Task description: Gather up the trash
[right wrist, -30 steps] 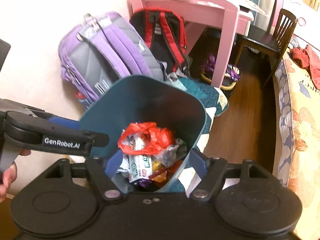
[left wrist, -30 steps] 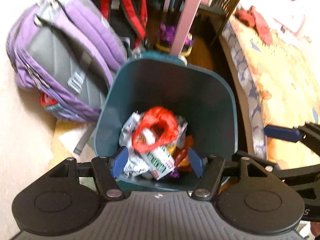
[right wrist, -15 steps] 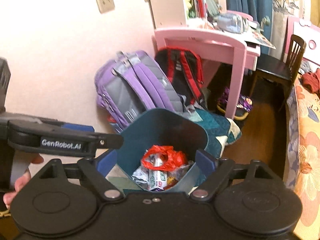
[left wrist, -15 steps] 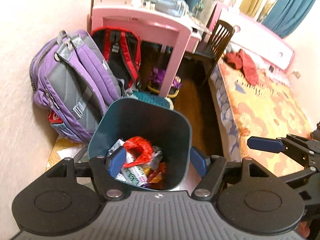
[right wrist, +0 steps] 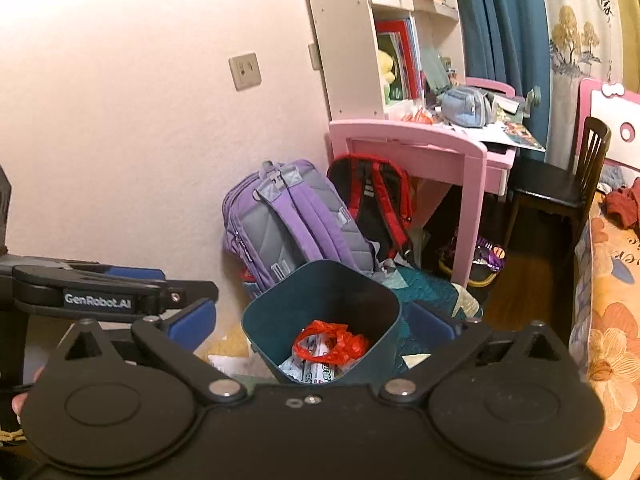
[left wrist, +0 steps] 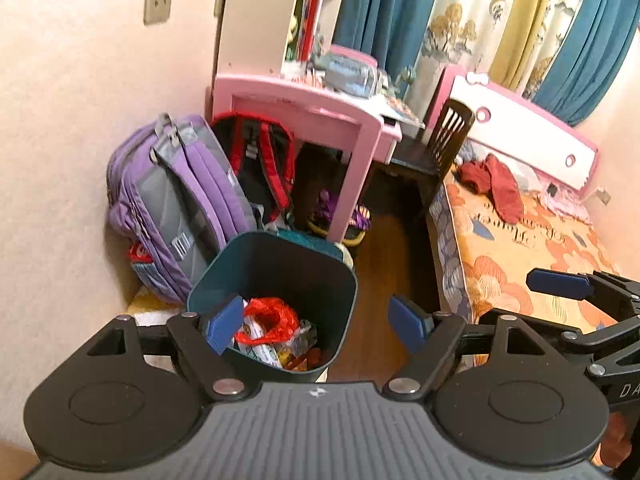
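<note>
A dark teal trash bin [left wrist: 332, 276] stands on the floor by the wall and also shows in the right wrist view [right wrist: 384, 300]. Inside lie a crumpled red plastic bag [left wrist: 268, 320] and several wrappers [left wrist: 276, 354]; the red bag [right wrist: 330, 340] shows in the right wrist view too. My left gripper [left wrist: 318, 324] is open and empty, well above the bin. My right gripper [right wrist: 312, 318] is open and empty, also high above the bin. Each gripper shows at the edge of the other's view.
A purple and grey backpack [left wrist: 176, 204] and a red and black backpack [left wrist: 260, 164] lean on the wall behind the bin. A pink desk [left wrist: 312, 116] and dark chair [left wrist: 440, 140] stand beyond. A bed with a floral cover [left wrist: 520, 240] is at the right.
Both grippers have risen and pulled back from the bin, so it looks smaller and more of the room shows. Both stay open and empty.
</note>
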Demonstrator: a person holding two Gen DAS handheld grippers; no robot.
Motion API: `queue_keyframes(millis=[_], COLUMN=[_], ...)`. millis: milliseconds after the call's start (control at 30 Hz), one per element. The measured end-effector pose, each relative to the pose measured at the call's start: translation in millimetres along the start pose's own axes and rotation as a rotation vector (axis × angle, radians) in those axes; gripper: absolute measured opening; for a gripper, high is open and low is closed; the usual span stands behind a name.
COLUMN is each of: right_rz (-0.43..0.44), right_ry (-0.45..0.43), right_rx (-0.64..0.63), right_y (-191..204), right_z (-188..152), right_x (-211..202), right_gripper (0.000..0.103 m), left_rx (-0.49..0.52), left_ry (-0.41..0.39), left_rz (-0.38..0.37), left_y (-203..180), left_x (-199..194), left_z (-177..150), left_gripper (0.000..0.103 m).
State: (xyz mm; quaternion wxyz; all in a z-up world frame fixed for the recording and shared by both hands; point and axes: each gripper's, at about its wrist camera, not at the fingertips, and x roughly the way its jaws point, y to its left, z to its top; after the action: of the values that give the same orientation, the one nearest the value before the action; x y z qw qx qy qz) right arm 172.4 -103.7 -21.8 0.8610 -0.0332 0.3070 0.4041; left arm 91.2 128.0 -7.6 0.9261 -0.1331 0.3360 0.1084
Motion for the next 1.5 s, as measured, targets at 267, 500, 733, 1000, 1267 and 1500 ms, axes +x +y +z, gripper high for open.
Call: queue_keyframes(millis=[267, 500, 733, 1000, 1267, 1500], right_rz=[-0.05, -0.057, -0.067, -0.084, -0.096, -0.115], right_ry=[-0.025, -0.032, -0.053, -0.053, -0.042, -0.023], right_rx=[0.027, 0.079, 0.03, 0.018, 0.001, 0.027], right_y=[-7, -9, 4, 9, 16, 15], right_z=[-3, -7, -9, -8, -9, -11], right_x=[-33, -52, -61, -61, -60, -58], right_gripper=[0.103, 0.103, 0.103, 0.103, 0.103, 0.103], left_rx=[0.024, 0.012, 0.032, 0.016, -0.015, -0.009], left_ry=[-0.095, -0.092, -0.066, -0.046, -0.015, 0.007], left_rz=[0.029, 0.036, 0.058, 0.072, 0.071, 0.07], left_y=[-19, -26, -36, -36, -33, -34], left_x=[-35, -48, -53, -54, -52, -49], left_z=[-4, -11, -17, -19, -21, -21], left_gripper=[0.103, 0.103, 0.103, 0.103, 0.103, 0.103])
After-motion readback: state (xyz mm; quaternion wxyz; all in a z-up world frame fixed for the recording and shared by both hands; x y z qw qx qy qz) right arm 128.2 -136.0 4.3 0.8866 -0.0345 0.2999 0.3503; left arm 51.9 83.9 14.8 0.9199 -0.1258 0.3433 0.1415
